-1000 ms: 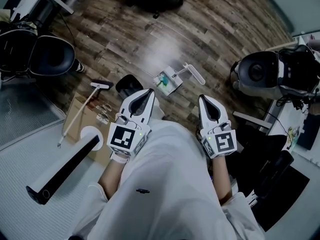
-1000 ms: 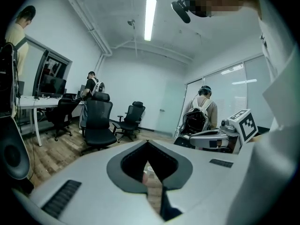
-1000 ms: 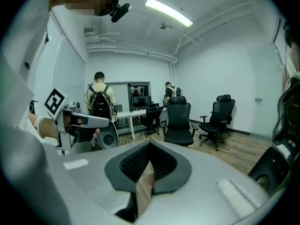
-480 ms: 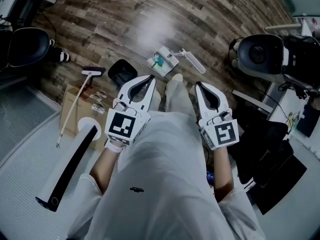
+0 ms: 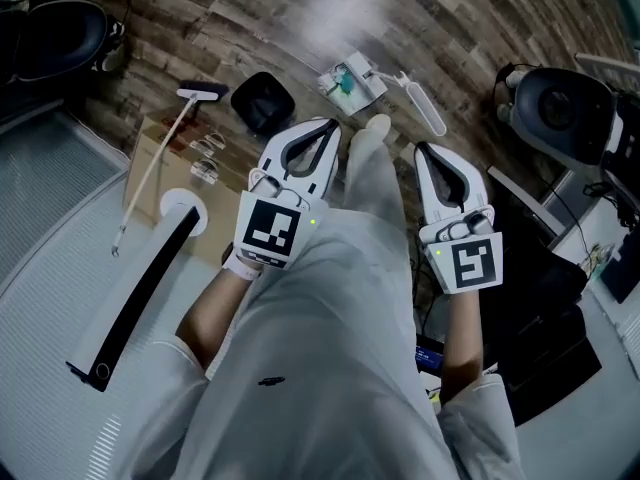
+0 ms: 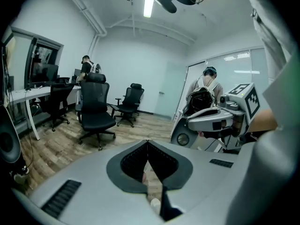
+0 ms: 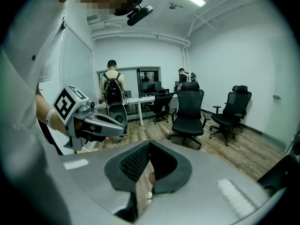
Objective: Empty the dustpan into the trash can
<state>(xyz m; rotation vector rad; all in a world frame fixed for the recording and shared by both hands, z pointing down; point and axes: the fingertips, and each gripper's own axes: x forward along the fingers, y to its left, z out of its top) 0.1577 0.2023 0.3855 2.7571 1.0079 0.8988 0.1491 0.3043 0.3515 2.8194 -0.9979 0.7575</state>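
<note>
Left hand-held gripper [image 5: 328, 128] and right hand-held gripper [image 5: 426, 152] have sunk — closed, empty — dustpan [image 5: 366, 71] holds green scraps.

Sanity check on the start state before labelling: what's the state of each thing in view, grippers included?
left gripper: shut, nothing between the jaws.
right gripper: shut, nothing between the jaws.
dustpan: on the floor, not held, something teal inside.
trash can: upright on the floor, top open, contents too dark to tell.
broom: lying flat on the floor, not held.
</note>
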